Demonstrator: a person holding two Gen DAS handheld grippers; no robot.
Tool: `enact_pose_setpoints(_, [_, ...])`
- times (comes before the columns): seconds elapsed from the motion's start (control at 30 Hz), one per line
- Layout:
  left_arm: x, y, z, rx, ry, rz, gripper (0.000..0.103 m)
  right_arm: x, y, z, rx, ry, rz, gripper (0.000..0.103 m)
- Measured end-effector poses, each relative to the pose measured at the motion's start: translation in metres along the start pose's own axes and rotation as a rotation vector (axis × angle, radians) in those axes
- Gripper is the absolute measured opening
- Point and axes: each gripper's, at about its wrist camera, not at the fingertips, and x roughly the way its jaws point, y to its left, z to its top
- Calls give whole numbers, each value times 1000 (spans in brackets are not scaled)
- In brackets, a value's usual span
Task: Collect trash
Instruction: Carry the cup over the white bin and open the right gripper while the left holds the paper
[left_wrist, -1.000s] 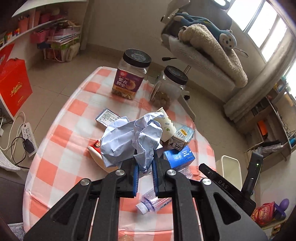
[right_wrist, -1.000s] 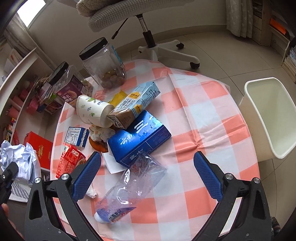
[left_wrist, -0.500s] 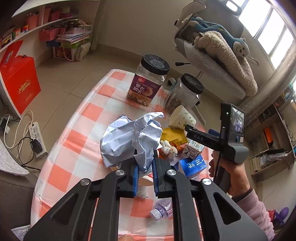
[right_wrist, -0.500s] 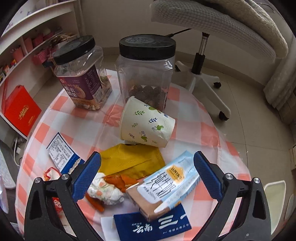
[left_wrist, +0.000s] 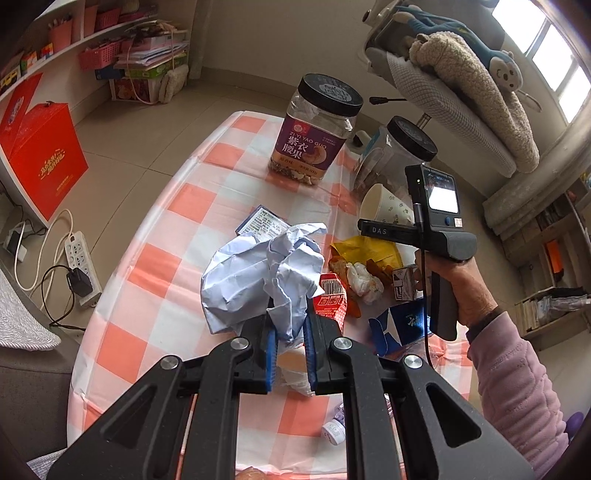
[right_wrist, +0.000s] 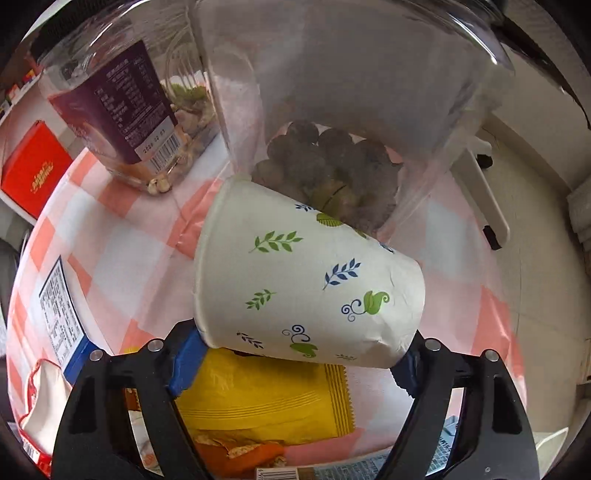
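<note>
Left wrist view shows a table under an orange-and-white checked cloth (left_wrist: 155, 258), a tiled floor, a power strip (left_wrist: 79, 258) and a red box (left_wrist: 40, 155). The left gripper (left_wrist: 290, 343) is clenched on crumpled paper (left_wrist: 262, 277). The right gripper (right_wrist: 295, 360) is closing around a paper cup (right_wrist: 306, 284) lying on its side against a clear jar (right_wrist: 351, 110).

"zi yi yao guo" on purple-labelled jar (left_wrist: 309, 147); "das" on right tongs (right_wrist: 295, 363)
</note>
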Motion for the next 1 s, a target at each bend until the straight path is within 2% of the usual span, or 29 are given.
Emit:
enact_pose_setpoints(0.1, [-1,2,1,-9,-4,0,12,-11,-7,-9,55,-45,31,77])
enact_pose_setpoints(0.4, [-11,-2,0,-5,-23,-14,12,-84,-8,-41,112,-191,6,77])
enact_pose_setpoints(0.53, [-15,-7,-2,-1,-38,-20,12,-116,-1,-44,113,-241,-26,77])
enact_pose_setpoints(0.77, [-20,-16,-4,-4,-53,-44,12,-169,-1,-72,131,-302,-76,77])
enact_pose_setpoints(1.0, [-19,-33,-10,29,-59,-49,12,-205,-23,-113,200,-337,-97,77])
